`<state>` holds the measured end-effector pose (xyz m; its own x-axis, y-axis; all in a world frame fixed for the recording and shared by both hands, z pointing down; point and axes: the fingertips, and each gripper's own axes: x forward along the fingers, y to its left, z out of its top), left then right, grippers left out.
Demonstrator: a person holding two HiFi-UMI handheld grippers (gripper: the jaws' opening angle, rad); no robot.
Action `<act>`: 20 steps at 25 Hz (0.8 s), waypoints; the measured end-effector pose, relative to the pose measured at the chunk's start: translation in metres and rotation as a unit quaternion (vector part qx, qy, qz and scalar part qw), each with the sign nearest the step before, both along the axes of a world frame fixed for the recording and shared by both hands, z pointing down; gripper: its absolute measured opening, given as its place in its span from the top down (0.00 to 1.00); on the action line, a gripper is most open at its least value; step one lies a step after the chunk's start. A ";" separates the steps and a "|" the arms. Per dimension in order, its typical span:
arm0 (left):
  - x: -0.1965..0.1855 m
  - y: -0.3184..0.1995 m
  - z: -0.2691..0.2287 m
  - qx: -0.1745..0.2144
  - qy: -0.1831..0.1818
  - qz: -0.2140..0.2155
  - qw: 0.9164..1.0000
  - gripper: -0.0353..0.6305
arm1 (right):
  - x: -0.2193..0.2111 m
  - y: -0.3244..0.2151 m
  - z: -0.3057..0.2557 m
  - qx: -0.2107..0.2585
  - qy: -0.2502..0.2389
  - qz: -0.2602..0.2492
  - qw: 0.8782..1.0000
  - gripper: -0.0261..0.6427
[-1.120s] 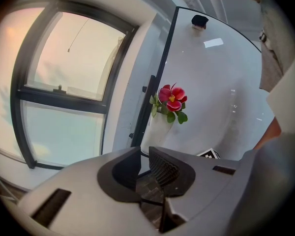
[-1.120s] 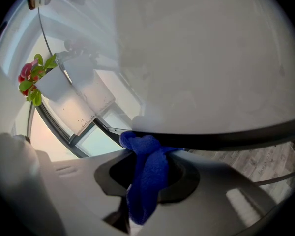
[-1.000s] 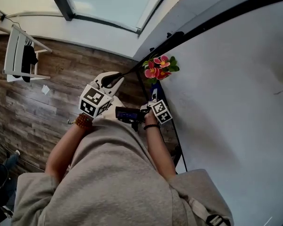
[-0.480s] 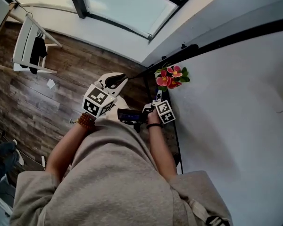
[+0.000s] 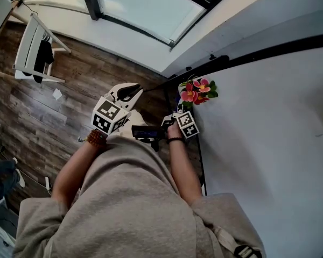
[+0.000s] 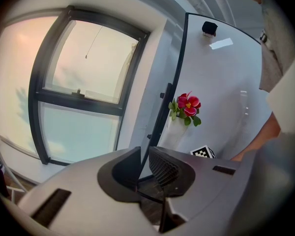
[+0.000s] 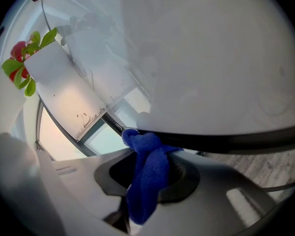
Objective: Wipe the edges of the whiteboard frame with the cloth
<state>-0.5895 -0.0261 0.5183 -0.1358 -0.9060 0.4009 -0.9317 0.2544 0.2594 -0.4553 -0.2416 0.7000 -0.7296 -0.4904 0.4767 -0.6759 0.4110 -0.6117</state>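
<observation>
Moved since one second ago: right gripper, now nearer the flower in the head view. That view has also swung, so part of the change is the camera's.

Item 1, cloth. Blue, fleecy, bunched into a thick strip.
- Location: clamped between the right gripper's jaws, its forward wad touching the black frame of the whiteboard.
- Handling, by judgement: light, soft and limp, with no shape of its own. It probably drags on the rail and may creep out of the jaws under a hard stroke.
- Best hold: across the bunched middle, as here, with a short wad left proud of the tips to do the wiping.
- Long axis: along the jaws, free end forward at the rail, tail hanging back toward the gripper body.

Item 2, frame. Narrow, dark, stiff, likely smooth.
- Right gripper view: the rail crosses left to right, roughly square to the cloth's axis.
- Head view: one run goes from beside the flower up to the right, another down past the person's forearm.

Item 3, left gripper. Jaws drawn together to a slit, nothing between them. Held apart from the board, aimed toward its edge and the window beyond.

Item 4, flower. Red-pink, in a white holder on the board, just beside the frame corner and near the cloth.
</observation>
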 end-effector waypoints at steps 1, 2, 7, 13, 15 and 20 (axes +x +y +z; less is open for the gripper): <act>0.000 -0.001 0.000 0.001 0.001 -0.001 1.000 0.86 | -0.002 -0.001 0.000 0.001 0.000 -0.003 1.000 0.80; -0.001 -0.002 0.000 0.002 0.002 -0.001 1.000 0.86 | -0.005 -0.001 0.000 0.001 0.000 -0.006 1.000 0.80; 0.005 -0.006 -0.001 0.004 0.005 0.010 1.000 0.86 | -0.025 0.006 -0.006 0.015 -0.013 -0.060 0.998 0.80; 0.011 -0.007 -0.002 0.004 0.004 0.017 1.000 0.86 | -0.073 0.095 -0.011 -0.020 -0.057 -0.343 0.937 0.79; 0.015 -0.009 -0.003 0.007 0.004 0.019 1.000 0.86 | -0.068 0.116 -0.008 -0.005 -0.036 -0.391 0.920 0.79; 0.034 -0.011 -0.001 0.006 0.009 0.034 0.999 0.86 | -0.048 0.118 -0.020 0.021 -0.034 -0.389 0.920 0.79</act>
<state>-0.5550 -0.0368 0.5176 -0.0674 -0.9178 0.3912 -0.9419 0.1878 0.2783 -0.5037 -0.1237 0.6801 -0.8948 0.1765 0.4101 -0.1279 0.7787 -0.6142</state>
